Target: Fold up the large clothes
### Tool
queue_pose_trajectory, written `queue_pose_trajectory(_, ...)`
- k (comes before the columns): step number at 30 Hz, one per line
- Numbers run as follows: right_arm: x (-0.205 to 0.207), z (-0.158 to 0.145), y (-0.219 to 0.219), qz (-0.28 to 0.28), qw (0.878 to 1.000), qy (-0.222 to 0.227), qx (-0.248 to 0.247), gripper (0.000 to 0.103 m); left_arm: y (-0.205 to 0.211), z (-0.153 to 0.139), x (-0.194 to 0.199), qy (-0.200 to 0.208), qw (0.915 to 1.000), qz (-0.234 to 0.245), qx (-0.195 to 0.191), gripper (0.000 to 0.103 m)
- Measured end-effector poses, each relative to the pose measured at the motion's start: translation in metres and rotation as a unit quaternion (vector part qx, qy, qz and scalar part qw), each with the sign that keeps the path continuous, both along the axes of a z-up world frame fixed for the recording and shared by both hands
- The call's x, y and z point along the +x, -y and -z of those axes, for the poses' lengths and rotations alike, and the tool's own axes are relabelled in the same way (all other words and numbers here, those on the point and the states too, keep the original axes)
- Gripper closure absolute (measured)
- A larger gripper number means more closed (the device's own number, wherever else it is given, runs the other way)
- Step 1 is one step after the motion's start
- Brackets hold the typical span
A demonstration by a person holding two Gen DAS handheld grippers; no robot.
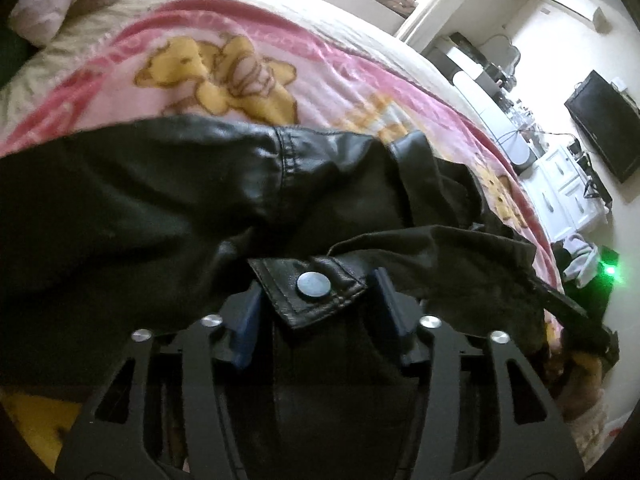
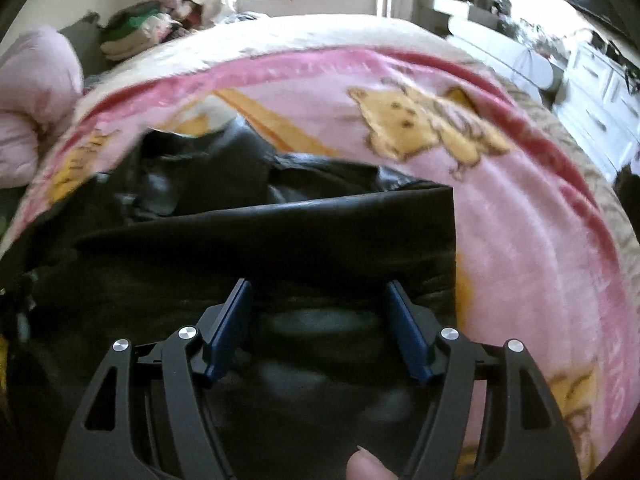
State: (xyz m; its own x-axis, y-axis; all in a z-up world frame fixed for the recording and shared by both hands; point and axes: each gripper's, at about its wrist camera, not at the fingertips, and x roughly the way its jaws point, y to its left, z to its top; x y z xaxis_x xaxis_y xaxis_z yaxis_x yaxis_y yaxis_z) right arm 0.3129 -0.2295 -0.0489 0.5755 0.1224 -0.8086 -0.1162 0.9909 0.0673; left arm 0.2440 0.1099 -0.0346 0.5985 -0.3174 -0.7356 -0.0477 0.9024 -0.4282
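here the black leather jacket point(image 1: 168, 184) lies crumpled on the pink bear blanket point(image 1: 120, 80) covering the bed. the left gripper point(image 1: 316, 292) has its fingers apart around a snap tab point(image 1: 312, 284); the right gripper point(image 2: 318, 300) hovers with fingers apart over the jacket's dark fold.

The black jacket point(image 1: 168, 184) looks like glossy, creased leather with a smooth metal snap point(image 1: 313, 283). The pink blanket point(image 2: 520, 216) is soft, fuzzy fleece. Each hand-held gripper point(image 2: 318, 308) is matt black plastic with shiny metal rivets.
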Motion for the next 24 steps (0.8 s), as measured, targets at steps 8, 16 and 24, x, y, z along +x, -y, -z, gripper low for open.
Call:
queue_pose_trajectory(8, -0.059, -0.026, -0.026, -0.047, 0.998, 0.016, 0.023, 0.03, 0.006, -0.042, -0.04, 0.04, 0.9984, -0.004, 0.041, 0.037)
queue_pose_trajectory(16, -0.081, 0.006, -0.035, -0.031, 0.999, -0.042, 0.004, 0.029, 0.044, -0.002, -0.042, -0.028, 0.995, 0.038, 0.088, 0.039)
queue_pose_trajectory(24, -0.085, 0.023, -0.036, -0.006, 0.999, -0.042, 0.005, 0.029, 0.035, 0.019, -0.041, -0.04, 0.9956, 0.033, 0.077, 0.039)
